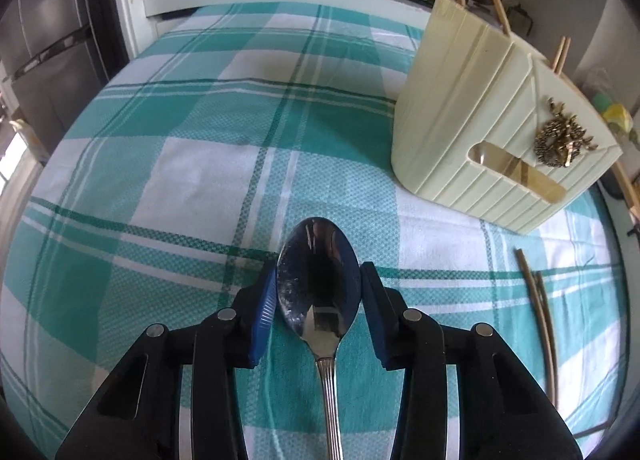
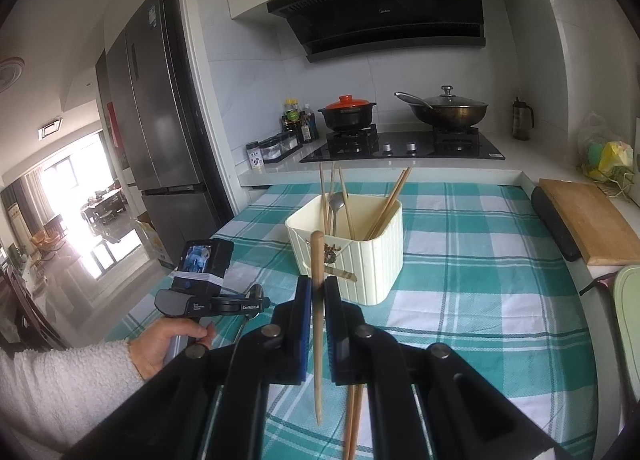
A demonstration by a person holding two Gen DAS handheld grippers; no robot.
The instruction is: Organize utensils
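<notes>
A steel spoon (image 1: 318, 280) lies on the checked cloth between the fingers of my left gripper (image 1: 319, 296); the blue pads stand either side of its bowl, close to it, with no firm grip showing. The cream utensil holder (image 1: 492, 120) stands to the right of it. In the right wrist view my right gripper (image 2: 318, 292) is shut on a wooden chopstick (image 2: 317, 324), held upright in front of the holder (image 2: 360, 252), which has several chopsticks (image 2: 386, 204) and a spoon in it. Two chopsticks (image 2: 354, 416) lie on the cloth below my right gripper; they also show in the left wrist view (image 1: 540, 320).
The left gripper and the hand holding it (image 2: 212, 300) are at the left. A wooden cutting board (image 2: 588, 220) lies at the right edge of the table. Behind the table is a counter with a stove (image 2: 400, 146), pots and spice jars (image 2: 276, 148).
</notes>
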